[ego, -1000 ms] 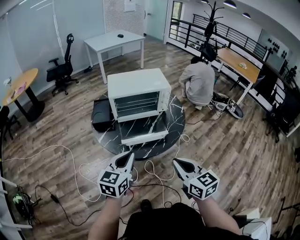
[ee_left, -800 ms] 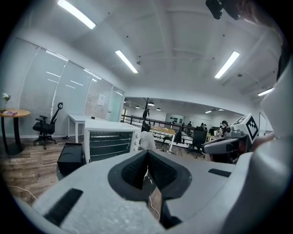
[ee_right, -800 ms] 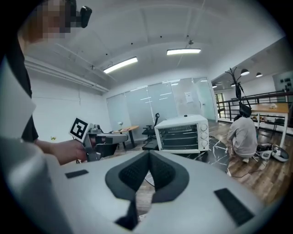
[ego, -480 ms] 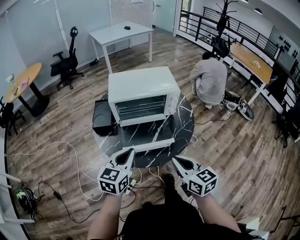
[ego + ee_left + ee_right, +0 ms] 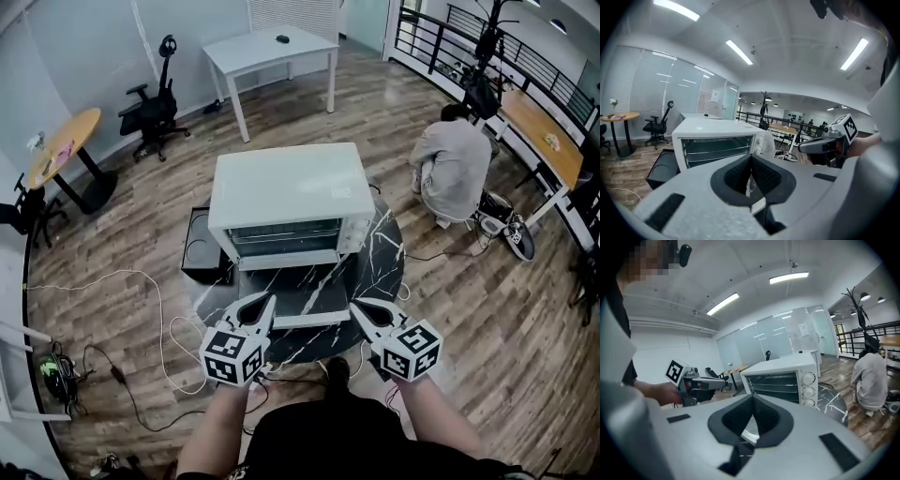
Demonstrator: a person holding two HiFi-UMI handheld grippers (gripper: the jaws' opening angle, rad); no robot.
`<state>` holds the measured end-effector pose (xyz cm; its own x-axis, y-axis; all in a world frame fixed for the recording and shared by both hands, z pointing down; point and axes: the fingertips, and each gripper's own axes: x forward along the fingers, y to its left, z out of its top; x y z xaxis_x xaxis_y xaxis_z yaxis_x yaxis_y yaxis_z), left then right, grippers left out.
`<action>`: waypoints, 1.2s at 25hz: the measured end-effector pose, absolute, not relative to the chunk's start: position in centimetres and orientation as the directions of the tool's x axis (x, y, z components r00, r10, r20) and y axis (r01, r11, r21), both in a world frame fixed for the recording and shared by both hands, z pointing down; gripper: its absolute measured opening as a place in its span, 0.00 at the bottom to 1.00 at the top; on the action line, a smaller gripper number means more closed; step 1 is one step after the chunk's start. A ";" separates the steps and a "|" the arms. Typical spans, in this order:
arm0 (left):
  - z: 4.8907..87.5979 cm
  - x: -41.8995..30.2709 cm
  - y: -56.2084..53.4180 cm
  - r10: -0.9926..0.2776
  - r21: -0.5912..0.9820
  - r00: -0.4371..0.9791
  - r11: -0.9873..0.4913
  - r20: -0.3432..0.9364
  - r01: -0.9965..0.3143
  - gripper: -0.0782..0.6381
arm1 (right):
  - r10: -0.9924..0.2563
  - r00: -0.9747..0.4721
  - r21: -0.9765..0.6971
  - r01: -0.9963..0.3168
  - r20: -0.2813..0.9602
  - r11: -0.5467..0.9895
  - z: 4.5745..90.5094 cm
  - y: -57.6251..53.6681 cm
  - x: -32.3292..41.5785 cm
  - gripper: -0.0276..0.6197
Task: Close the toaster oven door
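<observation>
**Both tongs clenched and empty, oven door down**

From overhead, the white toaster oven (image 5: 289, 187) sits on a round black marble-patterned table (image 5: 382, 255) in the middle of the wooden floor. Its door (image 5: 305, 305) is dropped open and lies flat, sticking out toward the person who holds the tongs. The left gripper (image 5: 267, 300) and the right gripper (image 5: 356, 306) point at the oven side by side, one toward each front corner of the lowered door. Their tips are close to the door's front edge, but from this angle I can't say whether either one touches it. A flat black appliance (image 5: 202, 246) lies just beside the oven's left side. White cables (image 5: 155, 300) trail over the floor, and another person (image 5: 457, 167) crouches well off to the right. A white desk (image 5: 272, 49), a black office chair (image 5: 155, 108) and a round wooden table (image 5: 58, 152) stand farther back.

In the left gripper view the two black pads are pressed together with nothing between them. The oven stands ahead, its wire racks showing in the open cavity. The other tool, with its marker cube, is off to the right in the person's hand.

In the right gripper view the jaws are likewise clamped tight on nothing. The oven is in front and a little right, with three control knobs (image 5: 809, 390) stacked down its right side. The left tool is out to the left.
</observation>
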<state>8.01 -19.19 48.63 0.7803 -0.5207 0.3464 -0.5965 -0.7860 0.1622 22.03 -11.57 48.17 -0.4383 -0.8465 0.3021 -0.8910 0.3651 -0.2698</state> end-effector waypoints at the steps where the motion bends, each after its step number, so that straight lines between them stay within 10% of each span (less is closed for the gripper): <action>1: 48.9 8.1 -19.8 -0.529 0.162 0.772 -0.778 0.354 -0.607 0.12 | -0.842 -0.442 -0.271 -0.890 0.309 0.367 48.4 -12.0 22.7 0.05; 16: 51.6 8.0 -23.6 -0.588 0.154 0.678 -0.694 0.441 -0.703 0.12 | -0.673 -0.611 -0.261 -0.789 0.417 0.556 53.9 -14.8 20.0 0.05; 30: 61.1 1.3 -25.3 -0.527 0.222 0.664 -0.669 0.531 -0.709 0.12 | -0.745 -0.421 -0.246 -0.907 0.517 0.342 59.0 -17.8 21.1 0.14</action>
